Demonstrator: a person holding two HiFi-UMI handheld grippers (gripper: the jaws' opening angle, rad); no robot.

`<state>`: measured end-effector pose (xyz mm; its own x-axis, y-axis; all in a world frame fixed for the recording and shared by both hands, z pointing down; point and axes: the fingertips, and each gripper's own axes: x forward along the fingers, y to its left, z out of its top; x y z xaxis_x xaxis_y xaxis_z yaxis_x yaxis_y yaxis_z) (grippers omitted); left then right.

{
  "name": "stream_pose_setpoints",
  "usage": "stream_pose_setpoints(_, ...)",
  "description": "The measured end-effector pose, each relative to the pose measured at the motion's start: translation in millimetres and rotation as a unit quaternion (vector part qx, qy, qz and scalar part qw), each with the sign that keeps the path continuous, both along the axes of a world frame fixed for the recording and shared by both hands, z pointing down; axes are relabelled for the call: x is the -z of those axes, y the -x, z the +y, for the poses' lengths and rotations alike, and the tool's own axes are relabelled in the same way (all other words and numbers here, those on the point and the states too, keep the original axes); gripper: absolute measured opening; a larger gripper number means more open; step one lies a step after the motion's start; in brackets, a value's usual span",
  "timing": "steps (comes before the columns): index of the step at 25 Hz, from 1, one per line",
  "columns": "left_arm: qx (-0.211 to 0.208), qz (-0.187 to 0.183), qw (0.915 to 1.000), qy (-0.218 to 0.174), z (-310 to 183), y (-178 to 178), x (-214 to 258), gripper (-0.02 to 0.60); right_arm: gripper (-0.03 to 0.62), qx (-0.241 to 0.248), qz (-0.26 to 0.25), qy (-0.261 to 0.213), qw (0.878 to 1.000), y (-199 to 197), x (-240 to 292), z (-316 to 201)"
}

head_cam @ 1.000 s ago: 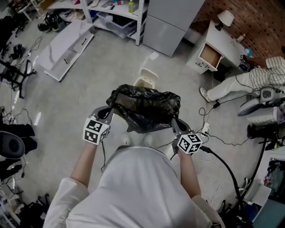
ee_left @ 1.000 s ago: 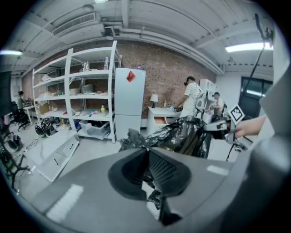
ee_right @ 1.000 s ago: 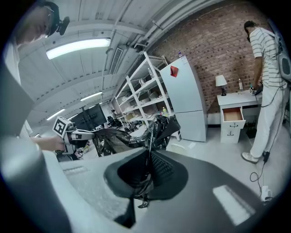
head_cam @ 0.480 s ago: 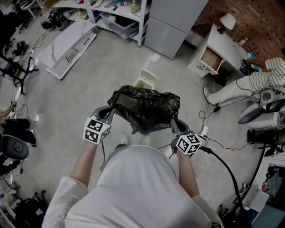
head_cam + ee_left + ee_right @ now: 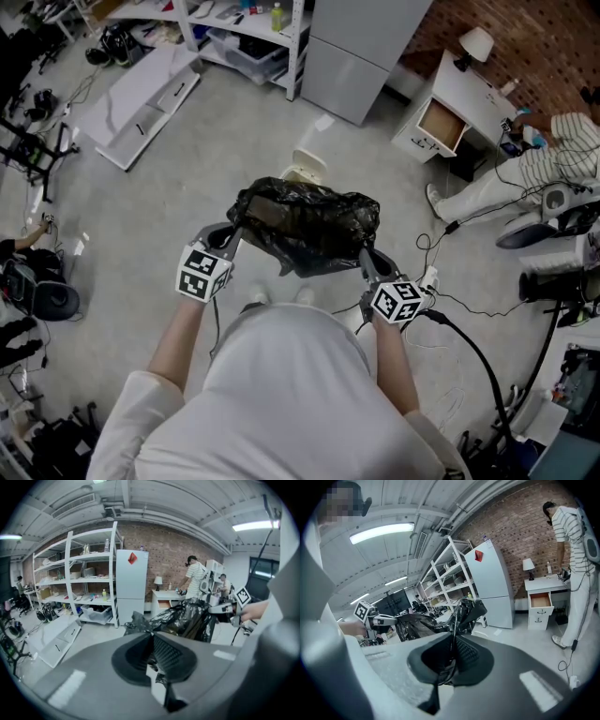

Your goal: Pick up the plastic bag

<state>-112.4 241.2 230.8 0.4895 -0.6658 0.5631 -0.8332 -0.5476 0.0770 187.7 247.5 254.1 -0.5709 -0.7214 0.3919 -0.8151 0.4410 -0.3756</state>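
Note:
A black plastic bag [image 5: 306, 227] hangs in the air in front of the person, stretched between both grippers above the floor. My left gripper [image 5: 233, 233] is shut on the bag's left edge; in the left gripper view the bag [image 5: 185, 617] bunches out of the left gripper [image 5: 151, 634] where its jaws meet. My right gripper [image 5: 364, 255] is shut on the bag's right edge; in the right gripper view crumpled black film of the bag [image 5: 466, 611] rises from the right gripper [image 5: 453, 637]. The other gripper's marker cube [image 5: 362, 611] shows beyond the bag.
A small cream bin [image 5: 307, 165] stands on the floor just beyond the bag. A white shelving unit [image 5: 246, 28], a grey cabinet [image 5: 358, 49] and a white desk with an open drawer [image 5: 442, 116] line the far side. A person in a striped shirt [image 5: 525, 169] is at the right. Cables [image 5: 469, 309] trail at right.
The bag and both grippers hold almost the same place and grip. The view has shifted slightly over the floor, and the bin sits a little further behind the bag.

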Motion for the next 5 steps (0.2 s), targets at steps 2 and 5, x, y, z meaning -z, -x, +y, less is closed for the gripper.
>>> stream_pose_setpoints(2, 0.0, 0.0, 1.0, 0.0, -0.9, -2.5, 0.9, 0.003, 0.0, 0.001, 0.001, -0.001, 1.0, -2.4, 0.8, -0.8)
stream_pose_setpoints(5, 0.001, 0.001, 1.0, -0.002, -3.3, -6.1, 2.3, 0.005, 0.0, 0.002, 0.002, -0.001, 1.0, -5.7, 2.0, -2.8)
